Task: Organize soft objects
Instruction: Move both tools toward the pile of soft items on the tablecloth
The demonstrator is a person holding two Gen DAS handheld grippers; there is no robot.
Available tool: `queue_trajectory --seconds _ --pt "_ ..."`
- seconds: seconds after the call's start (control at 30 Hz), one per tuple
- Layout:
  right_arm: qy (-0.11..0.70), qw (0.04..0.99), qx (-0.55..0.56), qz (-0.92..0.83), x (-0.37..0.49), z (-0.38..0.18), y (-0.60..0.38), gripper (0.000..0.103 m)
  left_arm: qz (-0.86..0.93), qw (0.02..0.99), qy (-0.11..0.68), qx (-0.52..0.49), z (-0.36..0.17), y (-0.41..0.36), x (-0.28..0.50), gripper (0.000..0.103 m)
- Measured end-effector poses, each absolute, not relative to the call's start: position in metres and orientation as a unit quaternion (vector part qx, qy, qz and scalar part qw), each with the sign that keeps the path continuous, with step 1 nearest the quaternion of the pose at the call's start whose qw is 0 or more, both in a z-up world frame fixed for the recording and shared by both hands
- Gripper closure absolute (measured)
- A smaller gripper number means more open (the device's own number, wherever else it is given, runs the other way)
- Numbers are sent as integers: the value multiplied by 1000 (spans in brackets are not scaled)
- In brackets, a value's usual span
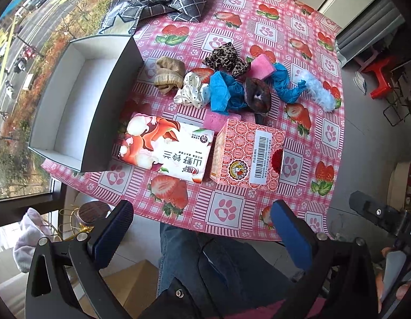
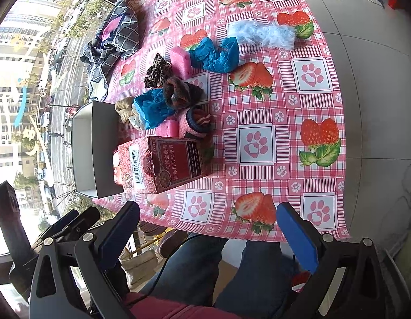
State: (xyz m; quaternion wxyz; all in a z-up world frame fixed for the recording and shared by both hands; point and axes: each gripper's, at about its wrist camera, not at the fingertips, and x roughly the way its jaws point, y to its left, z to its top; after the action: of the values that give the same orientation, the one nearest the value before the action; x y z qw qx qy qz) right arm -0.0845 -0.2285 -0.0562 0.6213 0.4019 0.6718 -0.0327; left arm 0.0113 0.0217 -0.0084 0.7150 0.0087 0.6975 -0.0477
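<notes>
Both grippers hang released and empty: left gripper (image 1: 202,228), right gripper (image 2: 208,228). Beyond them on the tabletop (image 1: 298,40) lie scrunchies (image 1: 224,58), beside an open box (image 1: 72,106).

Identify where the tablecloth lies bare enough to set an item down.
Bare: near the table's edge in front of the red patterned carton, and beyond the fluffy pale-blue scrunchie. Crowded: the cluster between the open grey box and that scrunchie.
</notes>
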Motion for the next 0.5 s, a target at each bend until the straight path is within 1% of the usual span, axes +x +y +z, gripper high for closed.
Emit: queue_trajectory --seconds 0.17,0.33,0.5 --pt "669 619 408 -52 -85 -60 -229 0 -37 684 728 -21 -24 41 31 0" --pt "656 614 431 -76 -83 -66 -235 0 -43 702 711 -12 -36 52 59 0" --pt "658 595 448 -113 -75 -74 -234 0 -66 713 697 19 -54 57 99 0"
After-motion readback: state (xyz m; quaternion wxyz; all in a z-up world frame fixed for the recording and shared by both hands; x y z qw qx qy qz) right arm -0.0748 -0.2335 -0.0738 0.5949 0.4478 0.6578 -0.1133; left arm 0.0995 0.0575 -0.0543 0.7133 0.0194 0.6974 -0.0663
